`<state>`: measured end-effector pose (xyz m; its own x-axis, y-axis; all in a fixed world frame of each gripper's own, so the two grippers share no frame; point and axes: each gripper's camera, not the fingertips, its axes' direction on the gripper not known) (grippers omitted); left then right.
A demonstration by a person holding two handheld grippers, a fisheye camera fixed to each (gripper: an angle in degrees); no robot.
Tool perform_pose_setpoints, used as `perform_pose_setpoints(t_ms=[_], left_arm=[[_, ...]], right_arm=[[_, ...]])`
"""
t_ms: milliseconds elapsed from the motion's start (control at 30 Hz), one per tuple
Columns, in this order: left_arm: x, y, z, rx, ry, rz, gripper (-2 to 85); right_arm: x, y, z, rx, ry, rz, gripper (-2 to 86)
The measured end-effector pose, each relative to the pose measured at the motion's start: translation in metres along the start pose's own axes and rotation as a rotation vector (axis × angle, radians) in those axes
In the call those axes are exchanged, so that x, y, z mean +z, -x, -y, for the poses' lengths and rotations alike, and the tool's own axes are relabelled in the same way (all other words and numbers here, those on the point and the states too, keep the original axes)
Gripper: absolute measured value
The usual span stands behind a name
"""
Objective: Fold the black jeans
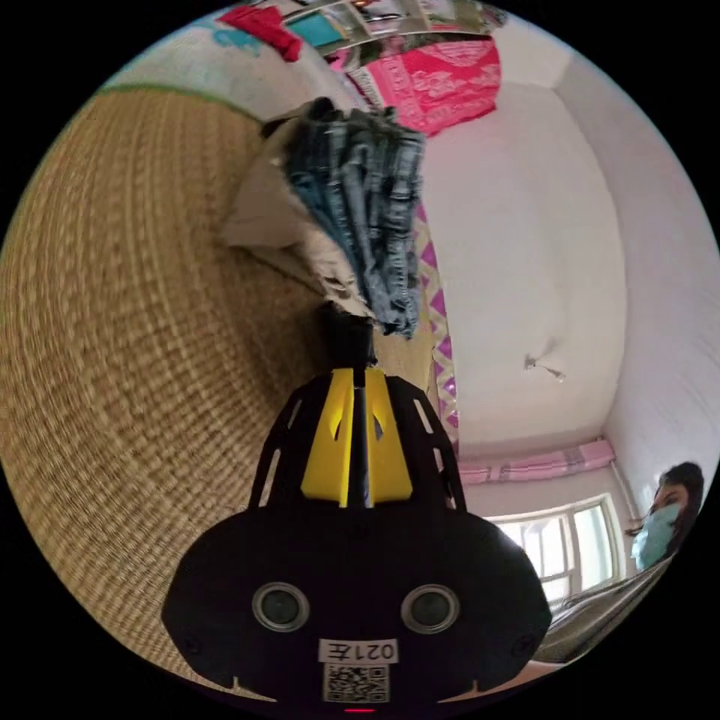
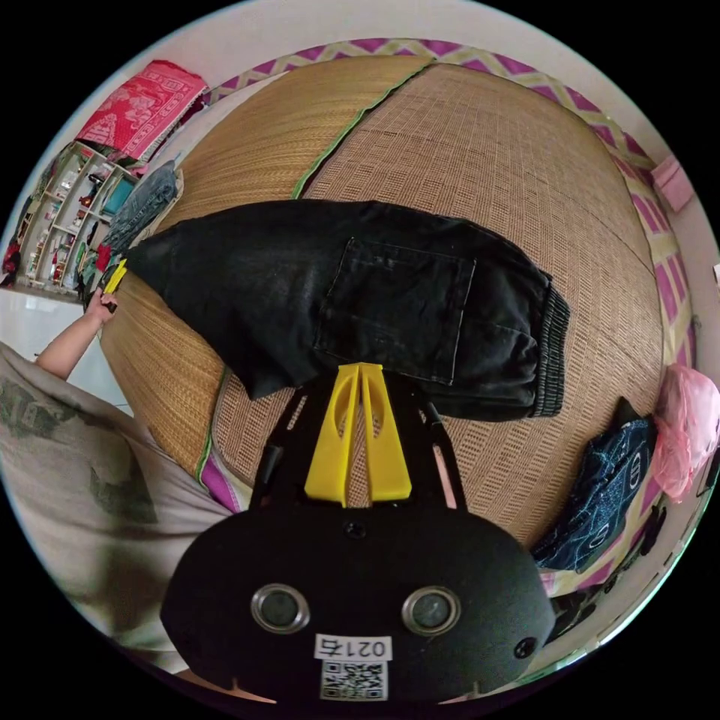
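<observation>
My left tongs [image 1: 358, 352]: clenched, the yellow jaws together on a dark strip of cloth that runs between them; I take this for the leg end of the black jeans [image 2: 352, 300], pulled out taut.
My right tongs [image 2: 361, 375]: jaws closed against each other, tips right at the near edge of the jeans just below the back pocket [image 2: 395, 311]; I cannot tell whether any cloth is caught between them.
Jeans, outward from the right tongs: spread flat on the woven mat [image 2: 487, 165], waistband [image 2: 553, 346] off to one side, the leg tapering away to the other side, where my left tongs show in the right gripper view [image 2: 115, 276] holding its tip.
Beyond the left tongs: a pile of blue denim [image 1: 360, 210] lies just past the jaw tips on the mat.
Past the waistband: a dark patterned cloth [image 2: 600, 487] and a pink bag [image 2: 686, 427] at the mat's edge.
Risk, grip: the left hold looks thin, only the hem; a brisk pull may slip it free and drop the leg crooked.
Risk, fold: if my right tongs pin nothing, the body may slide along the mat and the crease land skewed.
Risk, snag: swinging the leg over could drag the blue denim pile along.
</observation>
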<state>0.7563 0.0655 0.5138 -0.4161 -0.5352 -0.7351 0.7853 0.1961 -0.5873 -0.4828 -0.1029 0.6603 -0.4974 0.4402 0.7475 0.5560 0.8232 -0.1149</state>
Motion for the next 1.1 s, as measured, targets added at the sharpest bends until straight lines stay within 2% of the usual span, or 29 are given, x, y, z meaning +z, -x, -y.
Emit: perform_pose_setpoints(t_ms=[33,167,300,433,567,600,667,833,900,933,967,1000,1033,1100], left_arm=[[0.001,-0.017,0.002,0.043,0.009,-0.008,-0.6],[0.027,-0.176,-0.008,0.434,0.148,-0.026,-0.8],[0.094,-0.324,-0.091,0.818,0.36,-0.008,-0.8],[0.182,-0.367,-0.193,0.91,0.6,-0.018,-0.7],[0.291,-0.334,-0.317,1.037,0.853,0.277,-0.4],[0.31,-0.317,-0.335,1.033,0.904,0.334,-0.2],[0.318,-0.311,-0.339,0.994,0.889,0.358,0.2],[0.306,-0.339,-0.322,1.03,0.822,0.22,3.9],[0.329,-0.322,-0.327,1.034,0.974,0.237,7.0],[0.335,-0.313,-0.327,1.008,1.018,0.247,7.8],[0.333,-0.307,-0.312,0.919,0.962,0.216,7.9],[0.339,-0.303,-0.296,0.782,1.01,0.172,8.2],[0.339,-0.304,-0.289,0.733,1.009,0.126,8.5],[0.327,-0.305,-0.267,0.588,0.958,-0.1,7.9]], right_arm=[[0.002,-0.003,-0.005,0.007,-0.003,0.003,-0.6],[0.014,-0.011,-0.024,0.021,0.006,0.016,-0.6],[0.028,-0.019,-0.051,0.026,0.005,0.033,-0.6],[0.039,-0.029,-0.084,0.037,-0.003,0.051,-0.6],[0.046,-0.04,-0.121,0.073,-0.001,0.059,-0.6],[0.048,-0.045,-0.134,0.096,-0.003,0.068,-0.6],[0.051,-0.053,-0.154,0.135,-0.001,0.079,-0.6],[0.06,-0.079,-0.195,0.239,-0.057,0.183,-0.1],[0.066,-0.096,-0.197,0.308,-0.118,0.265,0.4],[0.07,-0.112,-0.196,0.37,-0.192,0.367,1.0],[0.073,-0.121,-0.195,0.409,-0.228,0.43,2.1],[0.08,-0.141,-0.194,0.506,-0.294,0.538,4.3],[0.089,-0.16,-0.193,0.621,-0.364,0.621,8.5],[0.111,-0.186,-0.195,0.797,-0.453,0.784,12.4]])
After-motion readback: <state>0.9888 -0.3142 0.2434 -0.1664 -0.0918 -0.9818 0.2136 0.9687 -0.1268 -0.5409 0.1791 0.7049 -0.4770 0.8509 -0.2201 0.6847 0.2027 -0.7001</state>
